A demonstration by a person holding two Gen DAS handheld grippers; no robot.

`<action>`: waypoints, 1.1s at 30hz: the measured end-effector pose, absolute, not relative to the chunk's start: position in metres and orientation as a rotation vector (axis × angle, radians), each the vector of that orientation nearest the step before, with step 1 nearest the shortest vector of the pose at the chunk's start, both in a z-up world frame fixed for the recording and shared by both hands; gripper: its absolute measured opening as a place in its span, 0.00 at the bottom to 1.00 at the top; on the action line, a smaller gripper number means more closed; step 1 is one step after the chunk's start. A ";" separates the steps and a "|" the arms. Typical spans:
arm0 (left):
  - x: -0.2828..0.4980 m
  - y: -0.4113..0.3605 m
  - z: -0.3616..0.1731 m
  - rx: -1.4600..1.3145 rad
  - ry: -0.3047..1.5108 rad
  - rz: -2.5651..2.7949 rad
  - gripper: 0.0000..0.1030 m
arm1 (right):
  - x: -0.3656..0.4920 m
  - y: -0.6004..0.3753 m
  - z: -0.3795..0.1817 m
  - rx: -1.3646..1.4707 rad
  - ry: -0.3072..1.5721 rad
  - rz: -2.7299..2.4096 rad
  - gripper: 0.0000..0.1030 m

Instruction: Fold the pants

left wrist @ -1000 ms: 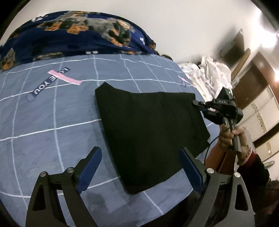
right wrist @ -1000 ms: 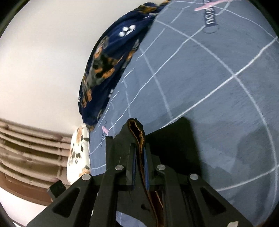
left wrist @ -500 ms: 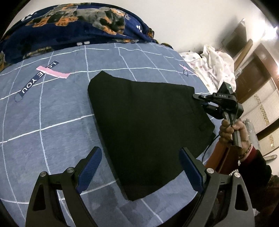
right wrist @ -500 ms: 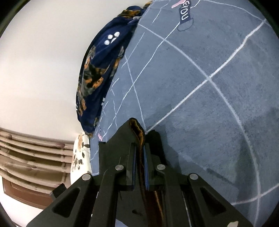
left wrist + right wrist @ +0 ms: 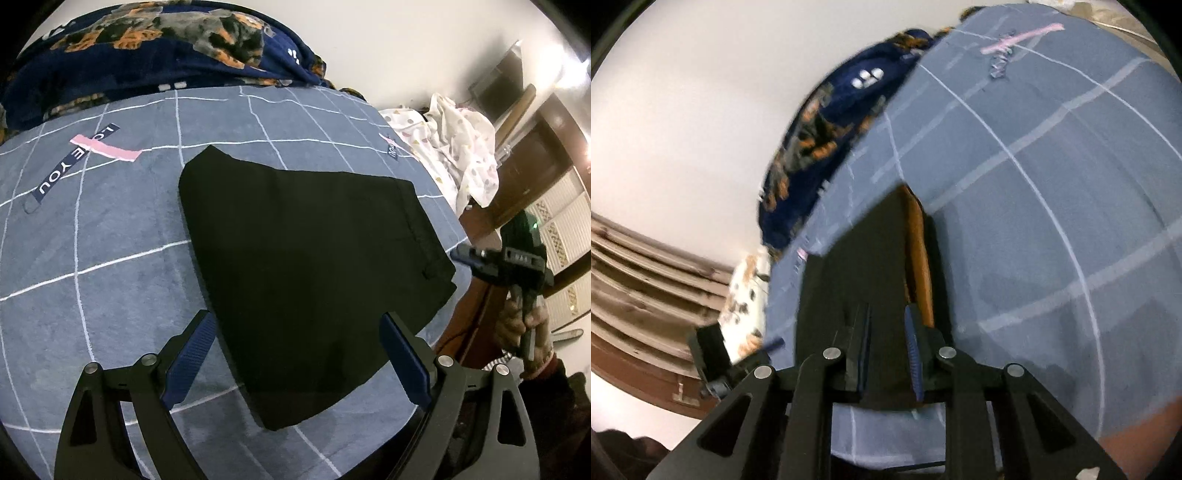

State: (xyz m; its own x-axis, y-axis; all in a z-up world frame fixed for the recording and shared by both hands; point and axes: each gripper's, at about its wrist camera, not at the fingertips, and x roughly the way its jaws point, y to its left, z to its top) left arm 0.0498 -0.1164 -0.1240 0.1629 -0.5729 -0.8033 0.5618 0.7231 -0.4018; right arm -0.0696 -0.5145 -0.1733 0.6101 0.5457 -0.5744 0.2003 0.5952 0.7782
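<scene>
We see the black pants point(image 5: 306, 280) lying folded into a flat, roughly four-sided packet on the blue checked bed point(image 5: 110, 258), near its right-hand edge in the left wrist view. We judge them light and limp: soft cloth that sags wherever it is unsupported, with stacked layers that can slide over one another, though nothing about them is fragile. The waistband hem point(image 5: 417, 225), with its stitched seam and belt loop, is the thickest and firmest part, so we would take hold there, or at a corner where every layer can be pinched together.

In the left wrist view the packet's long axis runs from about 11 o'clock to 5 o'clock, with the waistband edge facing 3 o'clock and the near corner pointing to 6 o'clock.

Our left hand-held gripper point(image 5: 299, 354) hovers over the near corner with its jaws spread wide and nothing between them. Our right hand-held gripper point(image 5: 888, 350) sits at 3 o'clock, just off the waistband edge; its jaws have just been opening, a narrow gap shows between the pads, and no cloth is pinched.
</scene>
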 end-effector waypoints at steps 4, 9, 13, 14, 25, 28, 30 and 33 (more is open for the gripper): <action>0.045 -0.119 -0.122 0.007 1.147 -0.813 0.87 | -0.079 -0.508 -0.182 0.945 0.949 0.224 0.19; 0.040 -0.119 -0.120 0.027 1.144 -0.811 0.87 | -0.074 -0.494 -0.182 0.902 0.987 0.212 0.12; 0.039 -0.118 -0.118 0.021 1.146 -0.808 0.87 | -0.079 -0.489 -0.162 0.861 0.934 0.211 0.10; 0.038 -0.118 -0.118 0.020 1.145 -0.811 0.87 | -0.080 -0.488 -0.158 0.869 0.922 0.224 0.09; 0.031 -0.127 -0.122 0.058 1.164 -0.823 0.87 | -0.117 -0.494 -0.195 1.037 0.939 0.162 0.04; 0.030 -0.127 -0.121 0.060 1.162 -0.822 0.87 | -0.117 -0.507 -0.189 1.119 0.860 0.187 0.07; 0.029 -0.128 -0.119 0.060 1.156 -0.824 0.87 | -0.112 -0.508 -0.184 1.104 0.865 0.195 0.07; 0.029 -0.127 -0.117 0.048 1.146 -0.824 0.87 | -0.100 -0.503 -0.185 1.108 0.904 0.218 0.09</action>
